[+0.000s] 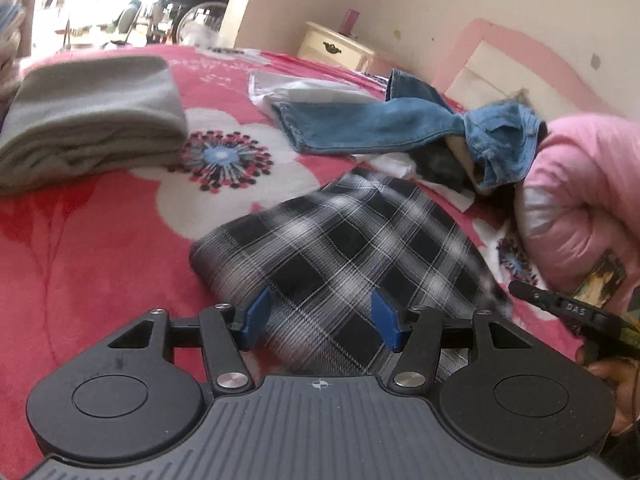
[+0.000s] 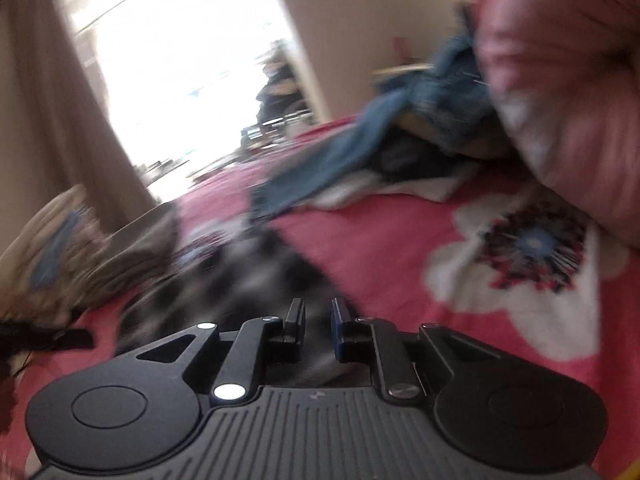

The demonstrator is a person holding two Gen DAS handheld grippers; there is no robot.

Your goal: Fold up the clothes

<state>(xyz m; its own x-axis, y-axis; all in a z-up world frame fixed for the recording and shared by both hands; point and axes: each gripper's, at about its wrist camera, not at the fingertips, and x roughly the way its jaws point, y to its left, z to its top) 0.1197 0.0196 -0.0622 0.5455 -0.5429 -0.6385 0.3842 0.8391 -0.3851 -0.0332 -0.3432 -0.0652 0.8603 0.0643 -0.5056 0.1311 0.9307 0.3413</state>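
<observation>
Plaid shirt (image 1: 352,248) lies on the red floral blanket (image 1: 100,260), near centre, partly bundled – it's the piece in hand. Folded grey garment (image 1: 88,124) sits far left; jeans (image 1: 372,124) and pink jacket (image 1: 580,200) are heaped far right, unfolded.

To do this step well, my read: flatten the plaid first, grab an edge or corner rather than mid-cloth, and keep both grippers level so the fold line runs straight. Keep clear of the jeans pile so nothing snags.

Left gripper (image 1: 322,318): blue pads (image 1: 258,314) spread wide, hovering right over the near end of the plaid. Nothing pinched; can't tell whether the pads touch the cloth.

Right gripper (image 2: 318,326): jaws nearly together with a narrow gap showing. View is heavily motion-blurred – plaid (image 2: 248,272) appears just beyond the tips, but I can't tell if any fabric is caught between them.
</observation>
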